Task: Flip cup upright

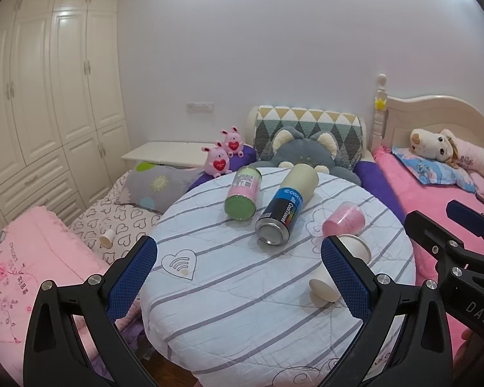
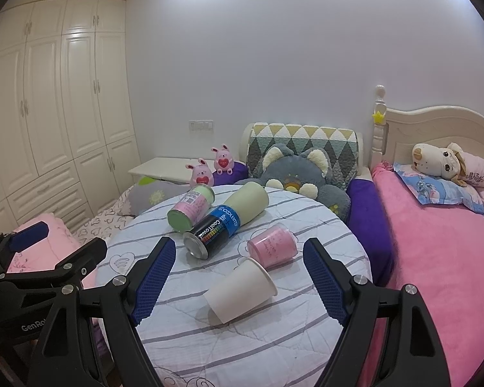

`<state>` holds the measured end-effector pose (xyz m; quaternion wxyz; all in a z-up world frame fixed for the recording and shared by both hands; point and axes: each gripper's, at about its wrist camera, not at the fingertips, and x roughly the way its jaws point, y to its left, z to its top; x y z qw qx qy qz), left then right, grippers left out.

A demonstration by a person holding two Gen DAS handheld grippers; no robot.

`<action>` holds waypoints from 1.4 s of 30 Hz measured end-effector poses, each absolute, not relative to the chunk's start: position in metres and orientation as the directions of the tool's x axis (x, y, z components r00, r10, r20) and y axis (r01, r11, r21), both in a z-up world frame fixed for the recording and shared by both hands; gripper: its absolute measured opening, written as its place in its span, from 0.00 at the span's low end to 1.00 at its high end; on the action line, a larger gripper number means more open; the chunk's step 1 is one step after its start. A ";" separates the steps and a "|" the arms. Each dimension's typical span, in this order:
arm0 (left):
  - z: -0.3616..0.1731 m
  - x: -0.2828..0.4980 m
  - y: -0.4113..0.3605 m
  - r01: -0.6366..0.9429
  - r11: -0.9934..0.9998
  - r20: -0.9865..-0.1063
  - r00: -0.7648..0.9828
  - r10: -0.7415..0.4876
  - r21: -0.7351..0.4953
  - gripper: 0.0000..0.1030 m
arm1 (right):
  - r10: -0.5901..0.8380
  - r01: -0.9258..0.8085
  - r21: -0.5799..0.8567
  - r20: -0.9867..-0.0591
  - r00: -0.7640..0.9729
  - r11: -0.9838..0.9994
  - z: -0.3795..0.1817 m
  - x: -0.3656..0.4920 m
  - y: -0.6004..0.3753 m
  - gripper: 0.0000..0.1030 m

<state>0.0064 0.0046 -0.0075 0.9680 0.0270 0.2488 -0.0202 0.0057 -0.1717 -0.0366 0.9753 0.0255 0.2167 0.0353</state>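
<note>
A white paper cup (image 2: 242, 290) lies on its side on the round table with the striped cloth (image 2: 274, 354), its mouth toward the far right. In the left wrist view the white cup (image 1: 326, 287) is partly hidden behind my left gripper's right finger. My right gripper (image 2: 238, 277) is open, its fingers on either side of the cup and a little short of it. My left gripper (image 1: 238, 267) is open and empty over the table's near left part. A pink plastic cup (image 2: 272, 248) lies on its side just beyond the white cup.
A blue-and-black can (image 2: 216, 232) and a pink-and-green can (image 2: 190, 209) lie on their sides at the table's far part. A small paper cup (image 1: 107, 238) lies on the heart-print bedding to the left. Beds with plush toys (image 2: 293, 174) surround the table.
</note>
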 end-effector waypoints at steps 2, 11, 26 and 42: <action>-0.008 0.006 0.005 0.052 0.998 -0.481 0.876 -0.026 0.041 1.00 | 0.081 -0.059 0.067 -0.421 0.904 0.996 -0.036 0.005 -0.171 0.80; -0.013 0.017 0.004 0.056 0.997 -0.508 0.861 -0.018 0.059 1.00 | 0.077 -0.054 0.066 -0.433 0.898 0.996 -0.039 0.012 -0.172 0.80; -0.019 0.025 -0.004 0.063 0.995 -0.529 0.848 -0.013 0.076 1.00 | 0.084 -0.057 0.074 -0.451 0.888 0.996 -0.046 0.021 -0.177 0.80; -0.026 0.035 -0.019 0.058 0.993 -0.526 0.851 0.003 0.101 1.00 | 0.095 -0.052 0.104 -0.460 0.883 0.993 -0.052 0.030 -0.193 0.80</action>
